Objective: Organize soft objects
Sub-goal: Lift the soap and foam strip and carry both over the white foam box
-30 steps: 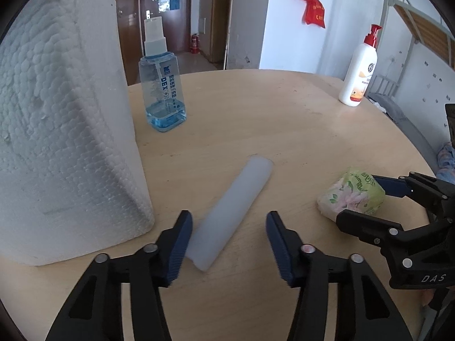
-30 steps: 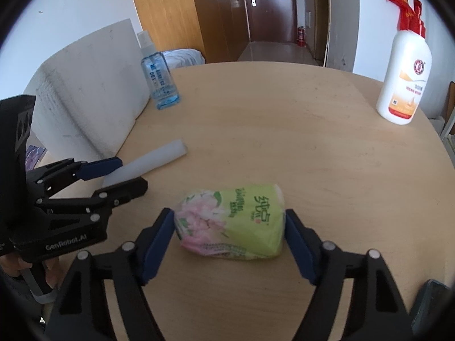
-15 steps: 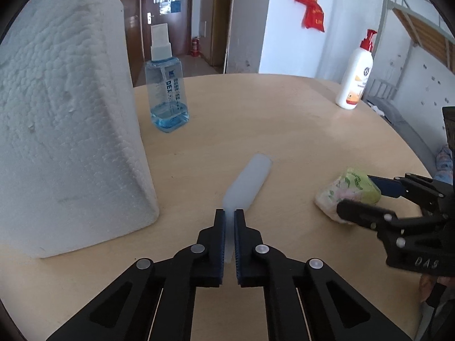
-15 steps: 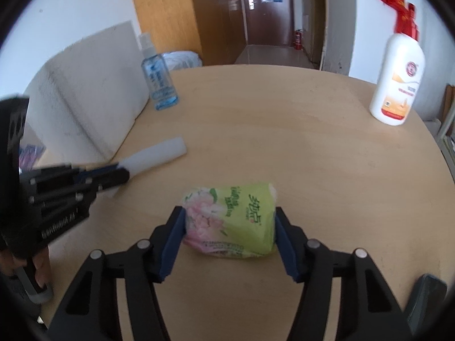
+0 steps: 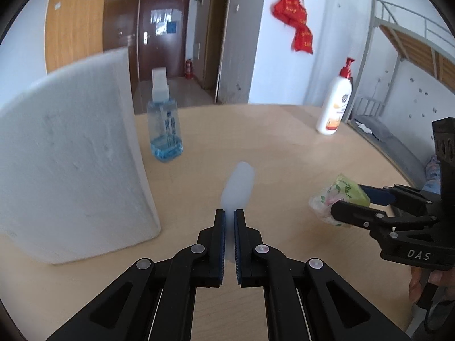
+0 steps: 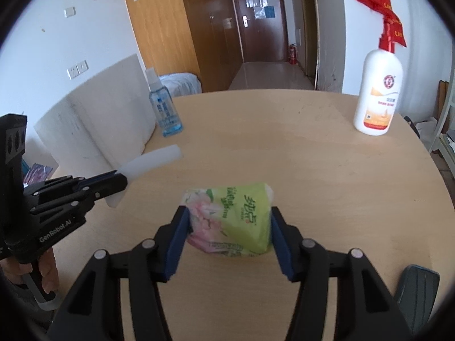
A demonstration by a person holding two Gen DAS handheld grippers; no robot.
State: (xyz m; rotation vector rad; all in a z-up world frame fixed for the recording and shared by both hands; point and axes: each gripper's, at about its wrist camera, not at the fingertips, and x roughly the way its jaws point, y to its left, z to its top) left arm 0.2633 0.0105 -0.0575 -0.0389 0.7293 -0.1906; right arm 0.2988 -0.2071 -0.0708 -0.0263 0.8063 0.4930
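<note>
A pale, translucent soft strip sticks out forward from my left gripper, which is shut on its near end. In the right wrist view the strip hangs slanted just above the round wooden table, with the left gripper at its lower end. My right gripper is shut on a green and pink tissue pack, both blue pads pressing its sides. The pack is tilted. From the left wrist view the right gripper holds it at the right.
A big white foam block stands at the left of the table. A blue spray bottle is beside it. A white lotion bottle with a red pump stands at the far right edge. A dark object lies at the near right.
My left gripper closed on the strip and raised its near end. The right jaws narrowed onto the tissue pack and tipped it up. Both hands have risen a little.
</note>
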